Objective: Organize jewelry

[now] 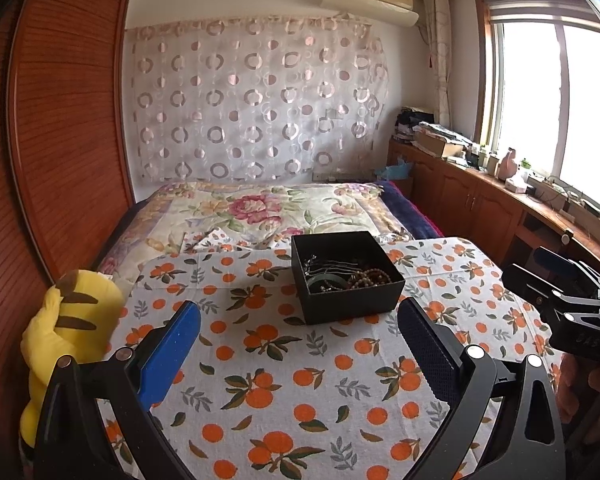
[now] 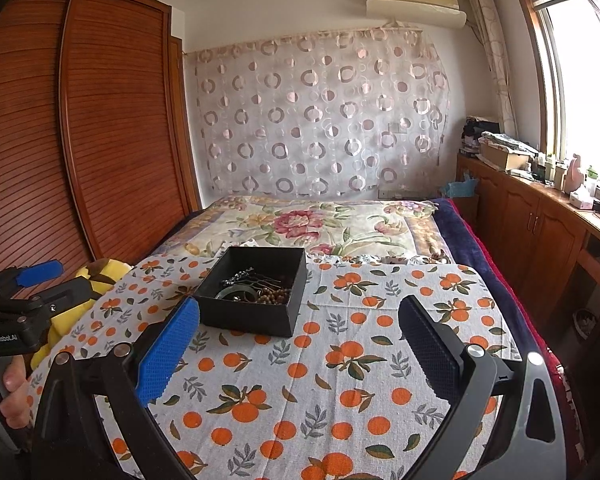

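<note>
A black open box (image 1: 350,300) stands on the orange-print cloth (image 1: 284,380); it also shows in the right wrist view (image 2: 256,318). Inside lie brown bead bracelets (image 1: 370,277), a silver hair comb (image 1: 332,268) and a dark bangle (image 1: 327,281); the beads (image 2: 274,296) and comb (image 2: 252,278) show in the right view too. My left gripper (image 1: 300,344) is open and empty, short of the box. My right gripper (image 2: 300,340) is open and empty, just near of the box. Each gripper shows at the edge of the other's view.
A yellow plush toy (image 1: 72,332) lies at the cloth's left edge. A bed with a floral quilt (image 1: 268,208) lies beyond the table. A wooden wardrobe (image 1: 60,140) stands left, and a cluttered wooden counter (image 1: 500,184) runs under the window at right.
</note>
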